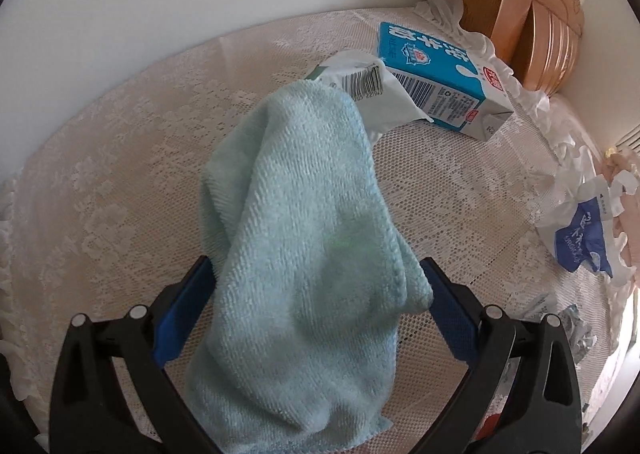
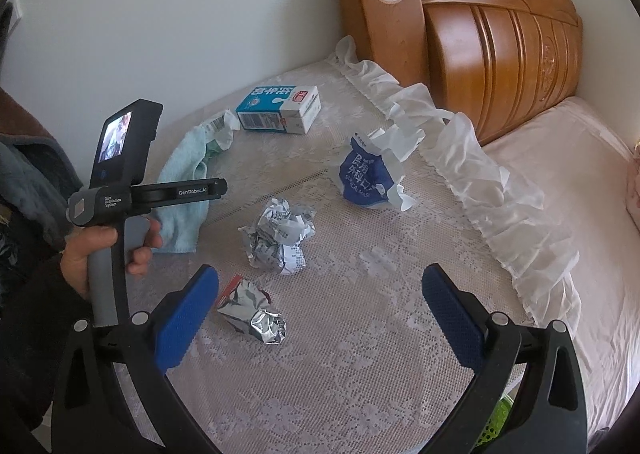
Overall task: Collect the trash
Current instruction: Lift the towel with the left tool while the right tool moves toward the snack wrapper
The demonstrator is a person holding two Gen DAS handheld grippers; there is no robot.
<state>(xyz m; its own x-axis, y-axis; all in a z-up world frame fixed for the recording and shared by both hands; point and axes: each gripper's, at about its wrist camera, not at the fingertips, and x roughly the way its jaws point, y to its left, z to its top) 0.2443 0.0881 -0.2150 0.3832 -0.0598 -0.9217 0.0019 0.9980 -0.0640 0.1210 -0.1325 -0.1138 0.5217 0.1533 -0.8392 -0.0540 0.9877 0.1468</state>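
A light blue towel [image 1: 304,238] lies bunched on the lace-covered table [image 1: 100,174]. My left gripper [image 1: 316,266] is open, one finger on each side of the towel. Beyond the towel lie a white barcode wrapper [image 1: 372,90] and a blue milk carton [image 1: 436,70]. My right gripper [image 2: 320,278] is open above the table with nothing between its fingers. A crumpled foil wrapper [image 2: 252,314] lies by its left finger. Farther off are a ball of printed paper [image 2: 280,238], a blue mask bag [image 2: 364,178], the carton [image 2: 280,108] and the towel [image 2: 184,182].
A person's hand [image 2: 100,250] holds the left tool's handle over the towel. The cloth's ruffled edge [image 2: 480,166] borders a bed with a pink sheet [image 2: 568,214] and a wooden headboard [image 2: 480,34]. A white wall backs the table. A green basket [image 2: 496,422] shows at the bottom right.
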